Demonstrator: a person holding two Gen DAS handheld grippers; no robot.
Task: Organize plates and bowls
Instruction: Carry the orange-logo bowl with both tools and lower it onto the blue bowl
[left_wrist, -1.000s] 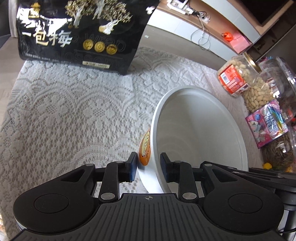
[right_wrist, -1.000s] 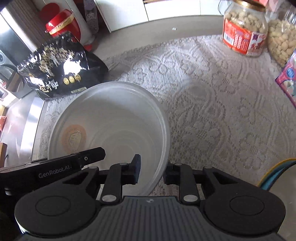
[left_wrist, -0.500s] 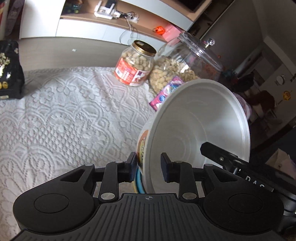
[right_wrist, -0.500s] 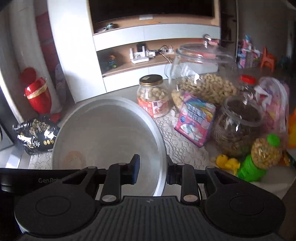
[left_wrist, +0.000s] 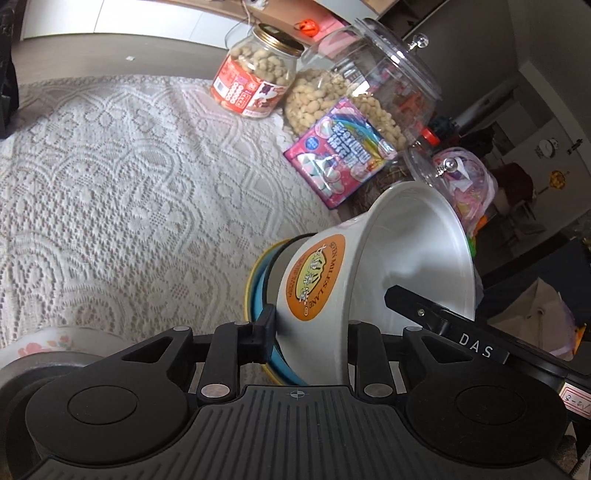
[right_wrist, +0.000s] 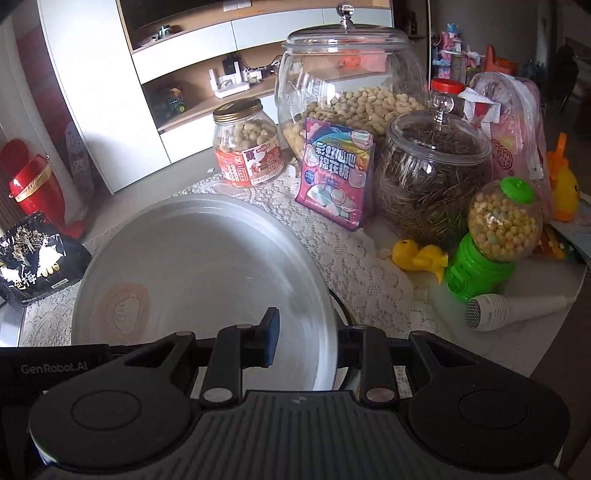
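- Two grippers hold one white bowl (left_wrist: 373, 280) by opposite sides of its rim, and it has travelled from the open lace tablecloth (left_wrist: 122, 177) toward the snack-jar end of the table within the last second.
- Left wrist view: the left gripper (left_wrist: 312, 334) is clamped on the bowl's wall, one finger outside near the orange label, the other inside. A second ago the black snack bag filled the background; now the peanut jar (left_wrist: 255, 81) and pink candy packet (left_wrist: 341, 153) do. The bowl is tilted and sits over a blue dish with a yellow rim (left_wrist: 256, 291), so I judge it is being lowered to nest there; whether they touch I cannot tell. A floral dish (left_wrist: 48, 341) shows at lower left.
- Right wrist view: the right gripper (right_wrist: 306, 339) pinches the rim on the other side, and the bowl (right_wrist: 199, 266) appears empty. This view hides the blue dish almost entirely, but shows what the left misses: the seed jar (right_wrist: 432, 177), green candy dispenser (right_wrist: 491, 240) and black snack bag (right_wrist: 33, 258).
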